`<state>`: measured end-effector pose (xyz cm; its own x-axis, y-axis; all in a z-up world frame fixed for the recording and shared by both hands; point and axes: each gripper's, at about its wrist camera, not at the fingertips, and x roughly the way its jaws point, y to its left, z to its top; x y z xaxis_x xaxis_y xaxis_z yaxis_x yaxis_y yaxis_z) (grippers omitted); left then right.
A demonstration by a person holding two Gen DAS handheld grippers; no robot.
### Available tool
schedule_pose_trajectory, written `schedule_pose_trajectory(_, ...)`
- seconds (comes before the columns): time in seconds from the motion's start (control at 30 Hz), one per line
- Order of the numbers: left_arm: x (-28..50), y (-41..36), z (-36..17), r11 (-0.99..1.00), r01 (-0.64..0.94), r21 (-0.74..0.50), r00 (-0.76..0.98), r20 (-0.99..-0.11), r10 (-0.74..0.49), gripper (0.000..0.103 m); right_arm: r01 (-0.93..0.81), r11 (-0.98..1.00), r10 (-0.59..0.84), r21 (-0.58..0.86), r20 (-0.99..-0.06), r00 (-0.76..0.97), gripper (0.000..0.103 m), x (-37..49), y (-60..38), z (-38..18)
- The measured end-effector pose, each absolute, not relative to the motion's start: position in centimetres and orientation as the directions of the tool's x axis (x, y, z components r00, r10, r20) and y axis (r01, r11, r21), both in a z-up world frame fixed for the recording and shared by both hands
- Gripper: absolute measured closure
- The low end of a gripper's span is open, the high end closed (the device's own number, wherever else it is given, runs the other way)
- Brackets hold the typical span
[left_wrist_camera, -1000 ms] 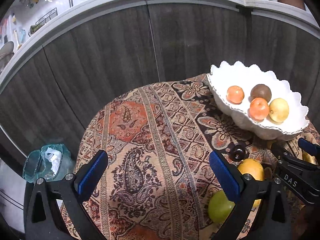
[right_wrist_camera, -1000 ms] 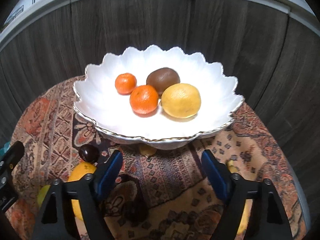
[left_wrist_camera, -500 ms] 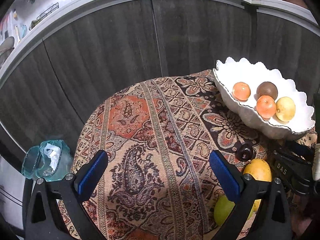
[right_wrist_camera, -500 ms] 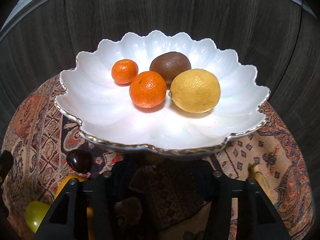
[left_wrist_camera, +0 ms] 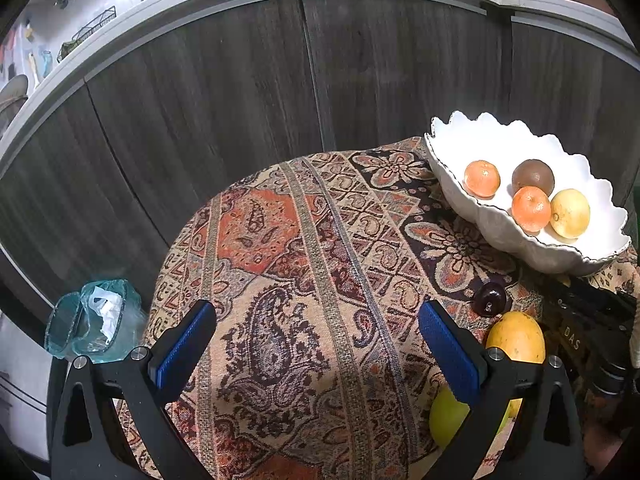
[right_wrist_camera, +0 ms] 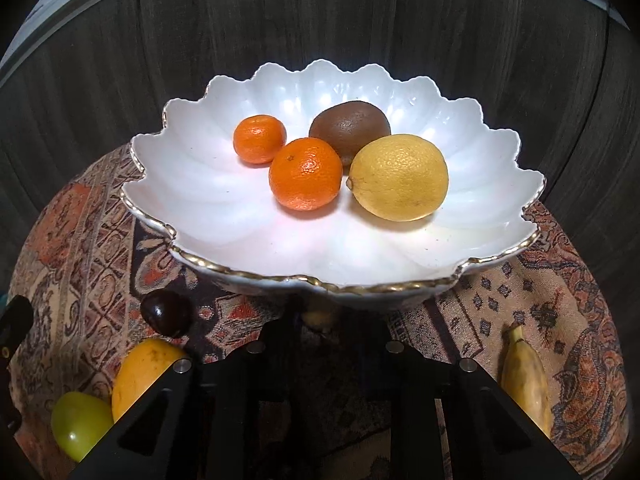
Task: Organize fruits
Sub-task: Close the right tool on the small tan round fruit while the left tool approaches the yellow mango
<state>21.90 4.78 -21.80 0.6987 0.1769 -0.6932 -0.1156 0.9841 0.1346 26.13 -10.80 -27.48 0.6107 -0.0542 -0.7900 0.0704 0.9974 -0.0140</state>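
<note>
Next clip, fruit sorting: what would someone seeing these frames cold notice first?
The white scalloped bowl with its gold rim dominates the right wrist view, holding two mandarins, a kiwi and a lemon. Around it the patterned cloth still carries loose fruit: a dark plum, a mango and a green apple near the left edge, a banana at the right.

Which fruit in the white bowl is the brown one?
The kiwi, at the back of the bowl. It is brown; the two tangerines are orange and the lemon is yellow.
</note>
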Motion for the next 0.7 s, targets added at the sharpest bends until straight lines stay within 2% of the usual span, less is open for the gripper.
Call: schedule_pose_trajectory(0.7,20.2,3.1,-20.6,0.991,-0.058,0.123,0.722,-0.680,0.127,0.000,0.025,0.999,0.010,0.034,-0.770,0.637,0.079,22.4,-12.2,-24.2)
